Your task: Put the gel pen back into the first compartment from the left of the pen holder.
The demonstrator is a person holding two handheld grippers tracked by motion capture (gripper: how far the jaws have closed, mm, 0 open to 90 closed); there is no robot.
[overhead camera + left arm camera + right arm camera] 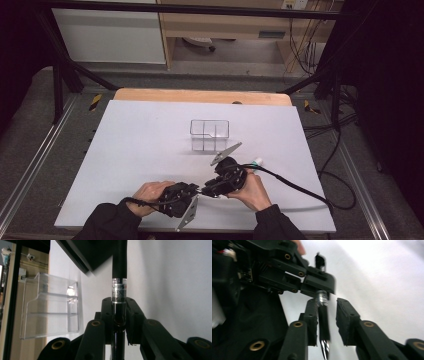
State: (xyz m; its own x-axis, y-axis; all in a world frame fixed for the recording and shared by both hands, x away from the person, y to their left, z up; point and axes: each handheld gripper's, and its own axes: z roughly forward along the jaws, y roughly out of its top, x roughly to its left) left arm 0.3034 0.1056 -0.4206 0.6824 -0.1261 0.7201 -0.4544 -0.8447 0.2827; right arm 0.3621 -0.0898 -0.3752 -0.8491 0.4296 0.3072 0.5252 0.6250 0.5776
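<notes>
A white sheet (150, 150) covers the wooden table (200, 95), which stands on grey carpet with black frame bars and trailing cables around it; a pale cabinet and wooden shelving line the far wall. Mid-table sits a clear plastic divided holder (209, 135). Near the front edge the left gripper (192, 190) is clamped on a black pen (119, 277), held between both tools. The right gripper (206, 190) has its jaws parted around the pen, one pad beside it.
</notes>
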